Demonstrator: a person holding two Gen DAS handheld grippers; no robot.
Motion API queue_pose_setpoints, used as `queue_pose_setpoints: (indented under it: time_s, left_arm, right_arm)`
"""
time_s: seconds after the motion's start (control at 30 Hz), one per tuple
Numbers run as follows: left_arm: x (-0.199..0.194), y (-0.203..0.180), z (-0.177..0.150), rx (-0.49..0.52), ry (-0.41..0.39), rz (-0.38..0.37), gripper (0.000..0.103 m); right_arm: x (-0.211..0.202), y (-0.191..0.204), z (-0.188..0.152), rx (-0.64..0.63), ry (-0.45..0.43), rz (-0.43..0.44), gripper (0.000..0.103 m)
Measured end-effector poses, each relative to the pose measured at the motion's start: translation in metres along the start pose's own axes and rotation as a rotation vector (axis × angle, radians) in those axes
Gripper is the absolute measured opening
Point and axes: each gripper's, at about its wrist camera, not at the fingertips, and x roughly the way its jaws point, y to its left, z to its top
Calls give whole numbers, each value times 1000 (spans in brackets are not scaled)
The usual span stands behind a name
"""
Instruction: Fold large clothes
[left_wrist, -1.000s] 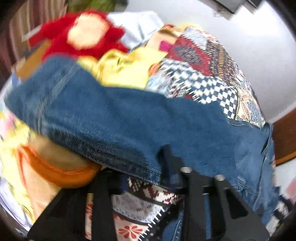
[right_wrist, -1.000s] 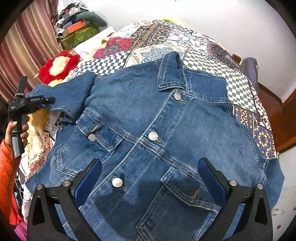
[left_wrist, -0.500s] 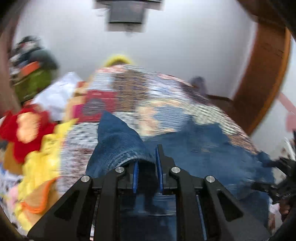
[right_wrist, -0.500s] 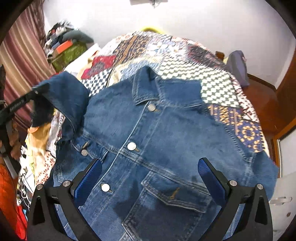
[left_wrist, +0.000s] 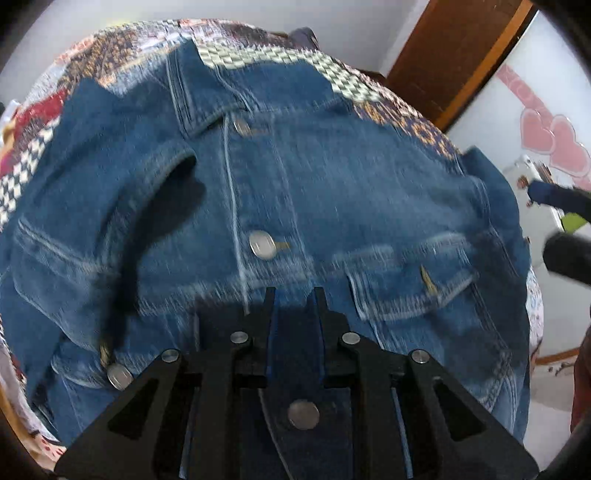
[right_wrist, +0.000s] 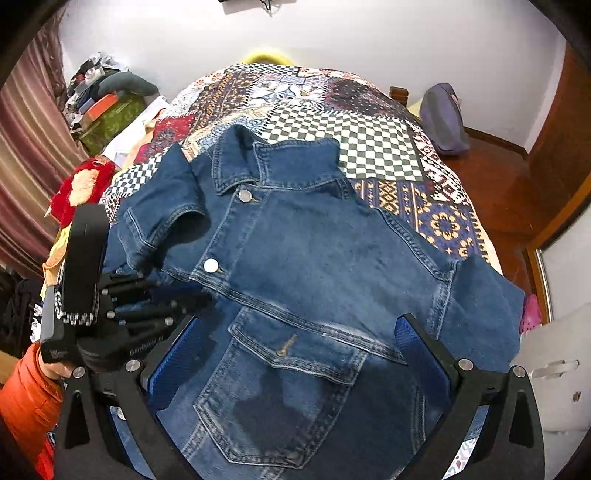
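- Soft, even room light, bright on the white wall (right_wrist: 369, 40)
- Left wrist view smeared by motion blur across the denim jacket (left_wrist: 295, 177)
- Right wrist view sharp; a dark shadow sits on the jacket's lower pocket (right_wrist: 273, 413)
- Fisheye bends both views, with black corners

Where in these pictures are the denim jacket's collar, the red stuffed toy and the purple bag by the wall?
Denim jacket's collar (right_wrist: 258, 166), right wrist view, on the flat of the collar.
Red stuffed toy (right_wrist: 79, 188), right wrist view, on its pale face patch.
Purple bag (right_wrist: 443, 118), right wrist view, on the middle of its side.
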Motion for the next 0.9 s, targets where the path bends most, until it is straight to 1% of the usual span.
queue_pose_setpoints:
  time_s: [0.07,0.17,0.23,0.27,0.3,0.33,0.37,0.4,0.43,0.47,0.5,0.53,0.6,0.7,0.73,0.8,0.87,0.9]
  left_arm:
    - [-12,-1,-10,9,-17,6,16]
    - [-44,17,-21,-5,-79,38,17]
    - [-66,41,-26,-46,-119,54,24]
    - [-75,52,-25,-70,-131,64,36]
    - [-82,63,-27,-96,-145,78,52]
    - [-91,83,-30,-143,-168,106,59]
    - [-95,94,-28,-173,-177,129,70]
    - [-98,111,-27,-221,-177,160,73]
    - [-98,124,-25,-261,-173,172,73]
    - [-97,139,-24,-303,-168,166,73]
    - [-94,153,-24,-349,-159,146,73]
    - [-91,165,-23,-390,-149,120,73]
    - [-77,188,-22,-492,-142,37,73]
    - [-59,201,-19,-576,-140,-47,73]
    - [-54,200,-17,-588,-144,-58,73]
    - [-46,190,-8,-572,-161,-72,73]
    - [-38,179,3,-537,-166,-47,73]
    - [-33,174,7,-538,-161,-23,69]
  right_arm:
    - [3,2,1,-14,8,-1,103]
    - [9,15,7,-42,11,8,103]
    - [13,27,13,-59,8,25,103]
    - [15,35,16,-73,4,38,103]
    - [16,42,19,-83,-1,46,103]
    - [17,49,21,-94,-8,55,103]
    - [19,56,23,-103,-15,64,103]
    - [20,63,23,-110,-19,73,103]
    - [22,68,24,-115,-20,80,103]
    - [25,74,25,-117,-17,91,103]
    - [28,77,24,-118,-12,98,103]
    - [30,80,24,-119,-6,101,103]
    - [36,80,22,-117,9,101,103]
    - [43,72,21,-101,31,88,103]
    - [45,68,20,-91,38,83,103]
    - [48,55,19,-62,51,73,103]
    - [49,42,16,-31,63,69,103]
    - [50,37,15,-18,67,68,103]
